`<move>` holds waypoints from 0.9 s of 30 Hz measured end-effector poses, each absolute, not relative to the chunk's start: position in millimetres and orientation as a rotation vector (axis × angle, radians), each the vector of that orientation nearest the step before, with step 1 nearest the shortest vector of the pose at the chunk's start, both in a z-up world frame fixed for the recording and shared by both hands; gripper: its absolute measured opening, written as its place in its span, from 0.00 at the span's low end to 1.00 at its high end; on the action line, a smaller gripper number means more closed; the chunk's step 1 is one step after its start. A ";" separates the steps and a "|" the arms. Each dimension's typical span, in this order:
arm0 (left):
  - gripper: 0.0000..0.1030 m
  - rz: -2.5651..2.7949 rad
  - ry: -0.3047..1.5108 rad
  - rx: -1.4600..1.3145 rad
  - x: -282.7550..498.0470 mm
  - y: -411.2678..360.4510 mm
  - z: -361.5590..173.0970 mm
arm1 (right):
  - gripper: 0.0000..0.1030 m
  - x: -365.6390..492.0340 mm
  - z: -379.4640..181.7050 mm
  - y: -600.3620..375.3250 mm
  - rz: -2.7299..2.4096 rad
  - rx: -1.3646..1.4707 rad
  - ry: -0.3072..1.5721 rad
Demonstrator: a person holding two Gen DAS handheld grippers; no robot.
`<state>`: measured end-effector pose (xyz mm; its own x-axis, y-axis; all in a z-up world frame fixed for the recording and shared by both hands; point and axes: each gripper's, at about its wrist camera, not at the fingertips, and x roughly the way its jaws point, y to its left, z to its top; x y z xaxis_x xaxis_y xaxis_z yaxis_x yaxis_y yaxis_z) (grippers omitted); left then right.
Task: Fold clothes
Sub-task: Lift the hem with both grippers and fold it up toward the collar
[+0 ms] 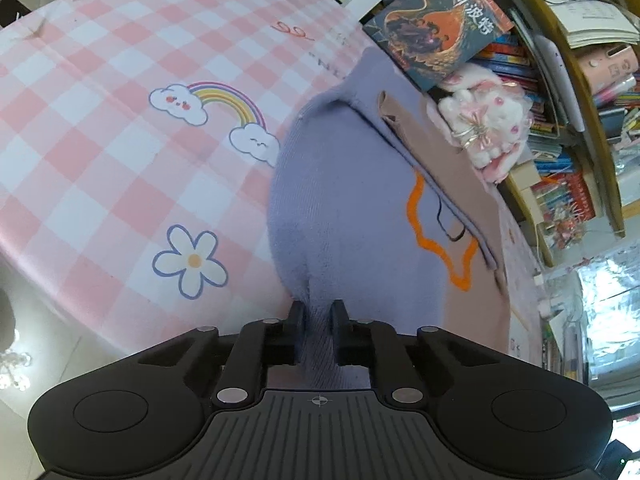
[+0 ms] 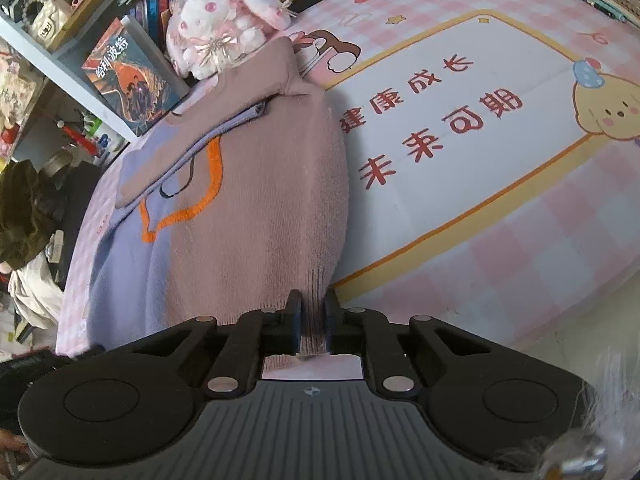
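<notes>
My left gripper (image 1: 318, 314) pinches lilac edge of sweater (image 1: 344, 208); my right gripper (image 2: 312, 308) pinches pink edge. Sweater spread over checked tablecloth (image 1: 120, 128), plush toy (image 2: 224, 36) beyond.

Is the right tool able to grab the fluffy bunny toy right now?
Probably not. The right tool is shut on the sweater, so it has no free grip, and the bunny toy sits beyond the sweater's far end, by the books.
</notes>
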<state>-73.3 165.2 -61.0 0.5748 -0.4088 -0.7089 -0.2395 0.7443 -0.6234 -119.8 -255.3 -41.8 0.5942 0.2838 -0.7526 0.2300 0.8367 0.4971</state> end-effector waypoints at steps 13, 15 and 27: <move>0.10 -0.143 0.936 -0.818 -115.9 165.5 -49.3 | 0.08 -161.4 -26.0 -282.8 0.073 0.704 0.924; 0.10 -0.140 0.940 -0.827 -126.0 164.5 -50.7 | 0.08 -172.6 -26.8 -286.9 0.080 0.719 0.934; 0.10 -0.139 0.952 -0.925 -168.6 163.1 -57.5 | 0.08 -218.3 -33.7 -305.6 0.094 0.780 0.995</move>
<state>-168.6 163.1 -57.5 0.6016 -0.4799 -0.6385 -0.2781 0.6235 -0.7307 -218.3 -305.6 -33.7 0.5639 0.4096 -0.7171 0.2678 0.7308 0.6279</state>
